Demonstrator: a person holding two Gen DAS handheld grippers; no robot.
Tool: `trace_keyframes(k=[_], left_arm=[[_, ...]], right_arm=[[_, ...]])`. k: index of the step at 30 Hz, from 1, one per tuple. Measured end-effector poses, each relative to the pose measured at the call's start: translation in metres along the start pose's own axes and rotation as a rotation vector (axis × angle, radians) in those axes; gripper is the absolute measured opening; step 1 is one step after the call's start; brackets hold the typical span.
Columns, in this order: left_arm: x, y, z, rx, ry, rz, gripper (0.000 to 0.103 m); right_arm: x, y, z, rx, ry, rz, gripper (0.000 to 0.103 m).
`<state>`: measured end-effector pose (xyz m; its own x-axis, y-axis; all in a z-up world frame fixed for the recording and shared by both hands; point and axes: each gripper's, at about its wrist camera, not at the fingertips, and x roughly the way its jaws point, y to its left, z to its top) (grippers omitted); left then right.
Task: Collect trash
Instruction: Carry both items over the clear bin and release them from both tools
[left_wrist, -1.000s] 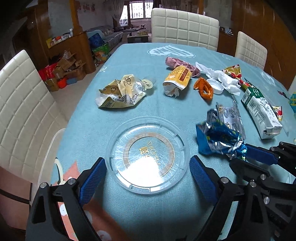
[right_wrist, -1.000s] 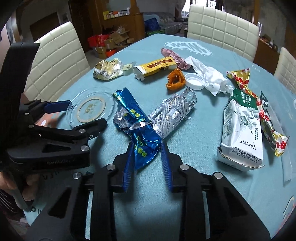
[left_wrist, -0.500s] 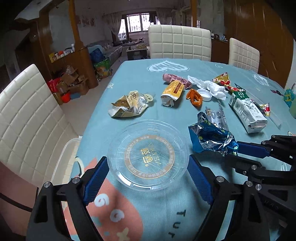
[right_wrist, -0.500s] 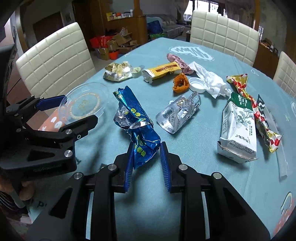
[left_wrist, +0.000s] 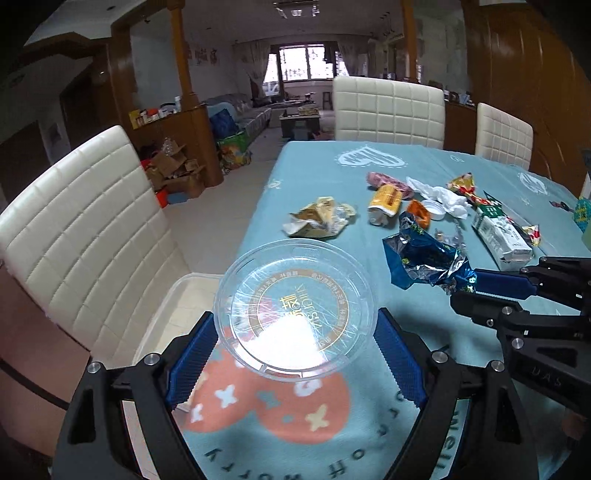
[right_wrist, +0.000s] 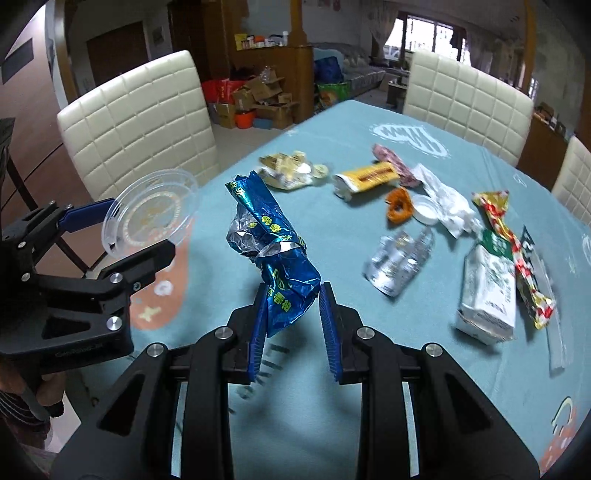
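My left gripper is shut on a clear round plastic lid and holds it above the table's near left corner; it also shows in the right wrist view. My right gripper is shut on a crumpled blue foil wrapper and holds it in the air above the teal tablecloth. The wrapper also shows in the left wrist view, to the right of the lid.
More trash lies on the table: a beige crumpled wrapper, a yellow packet, white tissue, a white-green carton, a silver blister pack. A clear bin stands by the white chair, left of the table.
Both grippers have risen and pulled back toward the table's near edge, each carrying its item. The lid and the blue wrapper have left the table surface.
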<state>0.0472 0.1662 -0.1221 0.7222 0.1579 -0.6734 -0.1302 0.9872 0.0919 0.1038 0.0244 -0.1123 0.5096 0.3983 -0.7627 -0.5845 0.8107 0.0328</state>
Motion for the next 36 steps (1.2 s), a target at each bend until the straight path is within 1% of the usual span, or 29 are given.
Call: trace_keyframes(k=[7, 11, 18, 21, 26, 29, 32, 36], left_arm=[[-0.004, 0.047, -0.008, -0.060, -0.004, 0.073, 0.083], [0.003, 0.076, -0.008, -0.104, 0.001, 0.110, 0.083], [0.020, 0.111, -0.005, -0.141, 0.010, 0.156, 0.083], [0.030, 0.123, -0.001, -0.156, 0.017, 0.163, 0.083], [0.046, 0.131, 0.004, -0.175, 0.023, 0.148, 0.084], [0.059, 0.137, 0.006, -0.199, 0.039, 0.152, 0.084], [0.071, 0.144, 0.004, -0.258, 0.060, 0.126, 0.084], [0.079, 0.148, -0.001, -0.268, 0.063, 0.146, 0.084]], right_arm=[[0.009, 0.043, 0.027, -0.093, -0.019, 0.011, 0.029], [0.021, 0.065, 0.045, -0.144, -0.027, 0.024, 0.029], [0.050, 0.096, 0.081, -0.204, -0.043, 0.041, 0.029], [0.063, 0.100, 0.095, -0.210, -0.042, 0.045, 0.029], [0.083, 0.101, 0.110, -0.201, -0.032, 0.056, 0.029], [0.094, 0.100, 0.114, -0.203, -0.027, 0.058, 0.029], [0.101, 0.097, 0.114, -0.203, -0.025, 0.055, 0.029], [0.110, 0.093, 0.113, -0.196, -0.003, 0.061, 0.029]])
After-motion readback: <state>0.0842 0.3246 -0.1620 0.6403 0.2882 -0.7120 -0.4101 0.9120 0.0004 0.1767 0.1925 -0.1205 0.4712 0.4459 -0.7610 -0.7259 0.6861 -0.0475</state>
